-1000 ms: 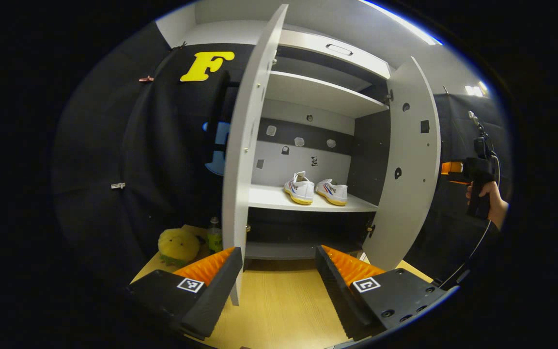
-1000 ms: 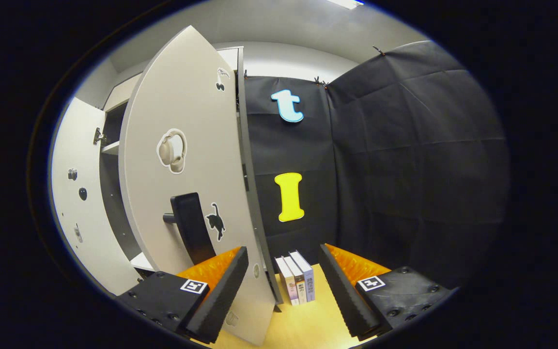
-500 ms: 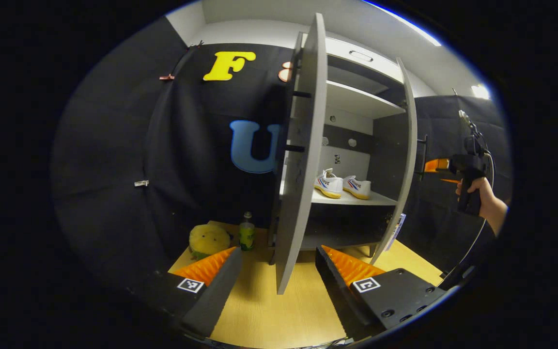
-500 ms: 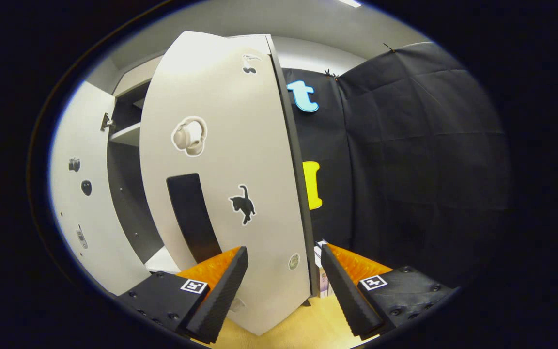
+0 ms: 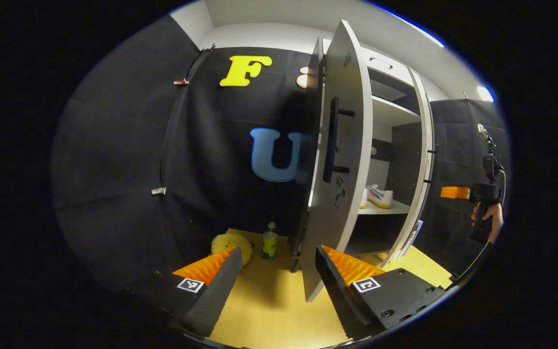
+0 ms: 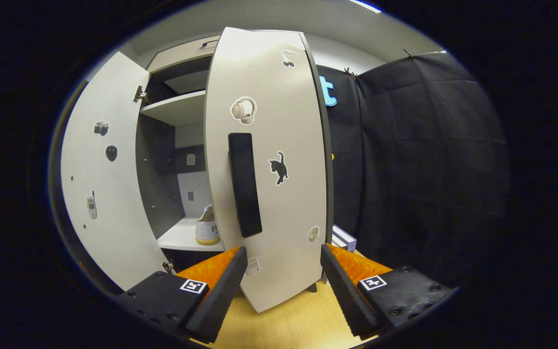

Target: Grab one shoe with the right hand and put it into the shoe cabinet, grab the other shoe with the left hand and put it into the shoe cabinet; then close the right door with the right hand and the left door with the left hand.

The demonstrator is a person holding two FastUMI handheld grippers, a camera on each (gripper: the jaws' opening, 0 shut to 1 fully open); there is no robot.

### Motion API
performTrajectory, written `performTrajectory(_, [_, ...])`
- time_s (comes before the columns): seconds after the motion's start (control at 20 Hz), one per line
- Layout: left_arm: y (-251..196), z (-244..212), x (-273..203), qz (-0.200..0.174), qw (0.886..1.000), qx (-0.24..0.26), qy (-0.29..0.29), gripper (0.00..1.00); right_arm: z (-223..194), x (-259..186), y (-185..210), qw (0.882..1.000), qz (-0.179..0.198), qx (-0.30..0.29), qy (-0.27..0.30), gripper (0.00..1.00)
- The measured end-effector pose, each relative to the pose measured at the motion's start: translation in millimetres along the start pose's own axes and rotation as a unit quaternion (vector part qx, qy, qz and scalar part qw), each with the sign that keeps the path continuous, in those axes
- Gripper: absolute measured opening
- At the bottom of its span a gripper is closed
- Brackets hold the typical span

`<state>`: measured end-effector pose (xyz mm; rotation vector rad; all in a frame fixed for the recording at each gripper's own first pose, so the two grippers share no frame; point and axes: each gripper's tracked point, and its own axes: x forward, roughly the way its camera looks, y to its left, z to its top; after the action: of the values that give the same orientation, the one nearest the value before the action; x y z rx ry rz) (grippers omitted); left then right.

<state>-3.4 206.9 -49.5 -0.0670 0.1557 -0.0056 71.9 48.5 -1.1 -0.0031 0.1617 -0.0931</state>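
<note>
The white shoe cabinet has both doors partly swung in. In the left gripper view the left door with its black handle stands edge-on just ahead of my open left gripper, its lower corner near the right-hand finger. One white shoe shows on the shelf behind it. The right door's edge is beyond, and a hand holds the right gripper farther right. In the right gripper view my open right gripper faces the right door and its black handle. A white shoe sits on the shelf.
A yellow plush toy and a green bottle stand on the wooden table left of the cabinet. Books stand right of the cabinet. The left door's inner face carries small stickers.
Both doors have swung further toward the cabinet. The left door now shows its outer face and handle, hiding one shoe. The right gripper has come round to face the right door's front.
</note>
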Motion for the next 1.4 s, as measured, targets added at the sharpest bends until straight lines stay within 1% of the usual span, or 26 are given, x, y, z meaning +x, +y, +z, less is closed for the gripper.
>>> performTrajectory(0.15, [10.2,23.8,19.3,0.007,1.0,0.016,-0.013,0.95,-22.1,-20.0,-0.5,1.0,0.001,-0.009,0.01,0.99])
performTrajectory(0.25, [12.9,44.7,32.7,0.007,0.999,0.023,-0.027,0.95,-38.8,-27.7,-9.7,1.0,-0.01,-0.019,0.022,0.98])
performTrajectory(0.35, [12.6,66.9,48.1,-0.003,0.999,0.022,-0.041,0.94,-57.1,-36.7,-16.3,0.999,-0.014,-0.021,0.043,0.98])
performTrajectory(0.4, [12.4,77.1,56.4,-0.008,0.999,0.02,-0.046,0.95,-64.9,-41.5,-19.5,0.998,-0.017,-0.018,0.054,0.98])
performTrajectory(0.55, [2.9,100.9,80.0,-0.037,0.998,0.007,-0.047,0.95,-82.6,-54.2,-26.4,0.997,-0.024,-0.01,0.075,0.98])
performTrajectory(0.7, [-3.5,121.3,98.2,-0.051,0.998,0.007,-0.046,0.95,-90.7,-62.5,-34.8,0.995,-0.032,-0.005,0.09,0.98])
performTrajectory(0.85, [-8.7,131.1,108.3,-0.059,0.997,0.011,-0.043,0.95,-88.3,-63.5,-50.7,0.995,-0.046,0.001,0.09,0.99])
performTrajectory(1.05, [-13.3,137.5,111.2,-0.045,0.998,0.018,-0.04,0.94,-86.0,-57.1,-72.2,0.995,-0.056,0.016,0.086,0.98])
performTrajectory(1.1, [-15.8,139.9,110.1,-0.039,0.998,0.027,-0.044,0.93,-87.2,-53.0,-79.4,0.994,-0.058,0.014,0.087,0.99])
performTrajectory(1.2, [-22.6,147.3,108.4,-0.023,0.997,0.061,-0.048,0.93,-88.2,-45.8,-92.3,0.994,-0.06,0.013,0.088,0.99])
performTrajectory(1.25, [-29.4,144.2,107.2,-0.017,0.997,0.065,-0.044,0.93,-87.2,-42.1,-97.7,0.994,-0.057,0.016,0.087,0.99])
performTrajectory(1.3, [-36.8,139.2,105.8,-0.015,0.997,0.058,-0.039,0.93,-86.1,-39.5,-101.5,0.995,-0.054,0.019,0.086,0.99])
performTrajectory(1.4, [-48.2,132.6,103.4,-0.009,0.999,0.024,-0.031,0.93,-84.5,-33.2,-111.0,0.995,-0.049,0.019,0.082,0.99])
